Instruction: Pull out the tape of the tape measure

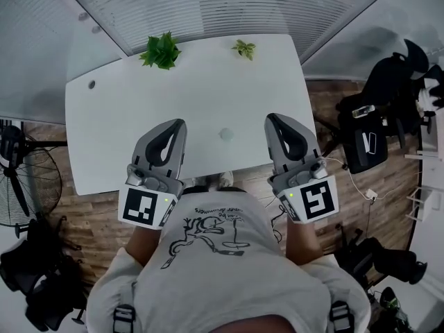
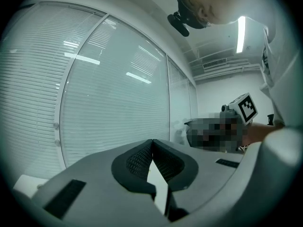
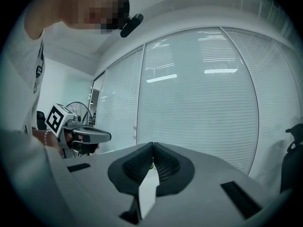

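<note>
No tape measure shows plainly in any view. A small round pale-grey thing (image 1: 226, 134) lies on the white table (image 1: 111, 137) between the two grippers; I cannot tell what it is. My left gripper (image 1: 177, 124) (image 2: 151, 141) hovers over the table's near edge, jaws shut with nothing between them. My right gripper (image 1: 272, 119) (image 3: 152, 145) is level with it on the right, also shut and empty. Both point away from my body and tilt up towards the glass wall with blinds. Each gripper view catches the other gripper at its side.
Two small green plants (image 1: 161, 50) (image 1: 243, 48) stand at the table's far edge. A small hole (image 1: 91, 84) sits at its far left. A fan (image 1: 17, 168) stands on the floor to the left; a dark chair with bags (image 1: 378, 116) is to the right.
</note>
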Action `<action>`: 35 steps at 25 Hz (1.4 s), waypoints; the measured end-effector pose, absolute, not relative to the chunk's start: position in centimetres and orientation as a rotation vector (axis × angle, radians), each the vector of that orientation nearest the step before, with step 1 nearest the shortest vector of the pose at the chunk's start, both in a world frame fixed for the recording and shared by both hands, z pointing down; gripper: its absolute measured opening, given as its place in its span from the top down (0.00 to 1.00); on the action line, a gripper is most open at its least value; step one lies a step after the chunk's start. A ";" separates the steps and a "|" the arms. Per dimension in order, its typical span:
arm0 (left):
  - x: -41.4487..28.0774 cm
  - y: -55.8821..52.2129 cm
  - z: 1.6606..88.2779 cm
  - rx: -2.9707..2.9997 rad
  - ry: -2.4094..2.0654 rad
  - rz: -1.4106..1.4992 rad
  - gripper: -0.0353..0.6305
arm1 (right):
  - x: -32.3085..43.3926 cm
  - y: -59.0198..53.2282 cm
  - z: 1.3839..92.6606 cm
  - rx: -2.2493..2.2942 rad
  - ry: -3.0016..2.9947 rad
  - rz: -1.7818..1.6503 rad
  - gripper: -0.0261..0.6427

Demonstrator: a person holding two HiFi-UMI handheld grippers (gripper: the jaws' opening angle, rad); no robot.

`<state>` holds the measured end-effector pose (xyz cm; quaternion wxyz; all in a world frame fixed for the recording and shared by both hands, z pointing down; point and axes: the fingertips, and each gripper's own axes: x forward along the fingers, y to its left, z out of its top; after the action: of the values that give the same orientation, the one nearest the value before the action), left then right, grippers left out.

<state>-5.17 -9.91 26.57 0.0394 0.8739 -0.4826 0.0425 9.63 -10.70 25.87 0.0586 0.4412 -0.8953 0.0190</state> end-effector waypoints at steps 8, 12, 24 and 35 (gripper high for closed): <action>-5.0 -10.3 29.1 2.674 -1.388 0.106 0.91 | 9.2 -10.9 29.5 1.328 -2.651 0.100 0.93; -5.0 -9.9 30.8 2.669 -1.362 0.147 0.91 | 9.2 -10.6 31.3 1.315 -2.623 0.109 0.92; -5.5 -9.2 37.2 2.637 -1.312 0.230 0.91 | 7.7 -10.2 36.7 1.297 -2.592 0.127 0.89; -6.0 -8.9 43.0 2.642 -1.261 0.281 0.91 | 5.0 -8.1 44.6 0.994 -2.467 -0.075 0.86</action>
<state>-5.99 -8.87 42.97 0.1002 0.8938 -0.4267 0.0951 5.05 -8.13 44.61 0.2378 0.3630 -0.9005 -0.0274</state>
